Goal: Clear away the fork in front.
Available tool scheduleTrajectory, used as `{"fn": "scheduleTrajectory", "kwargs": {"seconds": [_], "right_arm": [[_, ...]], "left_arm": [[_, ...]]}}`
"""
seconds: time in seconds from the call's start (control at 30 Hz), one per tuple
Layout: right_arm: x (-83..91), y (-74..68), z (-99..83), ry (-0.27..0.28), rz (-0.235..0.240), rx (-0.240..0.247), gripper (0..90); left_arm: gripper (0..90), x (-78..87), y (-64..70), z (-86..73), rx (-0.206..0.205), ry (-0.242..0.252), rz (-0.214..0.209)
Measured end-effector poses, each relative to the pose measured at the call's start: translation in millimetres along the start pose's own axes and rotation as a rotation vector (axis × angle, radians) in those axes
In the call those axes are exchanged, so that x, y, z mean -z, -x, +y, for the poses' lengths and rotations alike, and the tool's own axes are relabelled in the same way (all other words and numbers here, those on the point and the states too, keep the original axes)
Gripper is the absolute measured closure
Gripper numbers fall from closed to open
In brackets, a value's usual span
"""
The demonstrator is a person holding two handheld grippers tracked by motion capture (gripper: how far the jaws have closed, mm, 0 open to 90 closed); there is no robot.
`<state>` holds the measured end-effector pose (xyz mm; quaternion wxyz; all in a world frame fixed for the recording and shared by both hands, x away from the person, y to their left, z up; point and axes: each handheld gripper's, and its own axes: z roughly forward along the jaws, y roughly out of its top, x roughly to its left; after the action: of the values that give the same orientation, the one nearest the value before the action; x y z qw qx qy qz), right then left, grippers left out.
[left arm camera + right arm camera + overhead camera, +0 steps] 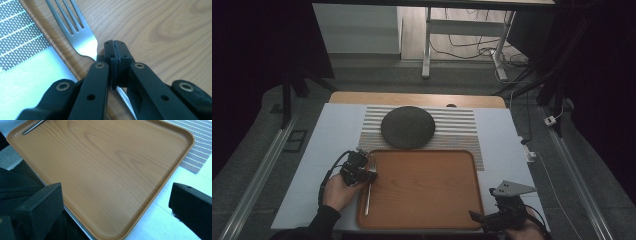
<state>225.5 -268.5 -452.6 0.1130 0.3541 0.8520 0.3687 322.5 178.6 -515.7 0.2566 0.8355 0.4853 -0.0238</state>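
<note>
Left gripper view: left gripper with matte black jaws pressed together over smooth steel fork, along left edge of wood-grain tray. Right gripper spread wide, empty, near tray's near-right corner. Farther: dark round plate on striped woven mat.

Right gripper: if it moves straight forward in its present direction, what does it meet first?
Probably the wooden tray: the open right gripper points across its near edge. Depth is unclear, so it might pass just above it.

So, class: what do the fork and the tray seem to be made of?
Fork: likely polished steel, since it is silver-grey with a bright sheen. Tray: smooth wood or wood-look laminate, going by its printed-looking grain and satin gloss; the pictures cannot settle which.
</note>
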Motion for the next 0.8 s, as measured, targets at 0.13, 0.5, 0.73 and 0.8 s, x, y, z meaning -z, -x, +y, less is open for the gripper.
{"fn": "scheduleTrajectory", "kwargs": {"seconds": [0.13, 0.5, 0.73, 0.8], "right_arm": [[0.0, 0.4, 0.1, -0.001, 0.002, -0.003, 0.0], [-1.3, 1.2, 0.3, -0.010, 0.009, -0.012, 0.7], [-2.5, 1.8, 0.7, -0.019, 0.024, -0.012, 0.8], [-2.5, 1.9, 0.8, -0.019, 0.025, -0.012, 0.8]], "left_arm": [[86.8, 2.4, 1.8, 0.5, -0.006, 0.026, -0.040], [70.8, 10.1, 10.6, -1.7, -0.029, 0.085, -0.112], [63.5, 23.4, 19.4, -5.0, -0.052, 0.122, -0.150], [61.0, 30.2, 22.8, -6.9, -0.078, 0.143, -0.157]]}}
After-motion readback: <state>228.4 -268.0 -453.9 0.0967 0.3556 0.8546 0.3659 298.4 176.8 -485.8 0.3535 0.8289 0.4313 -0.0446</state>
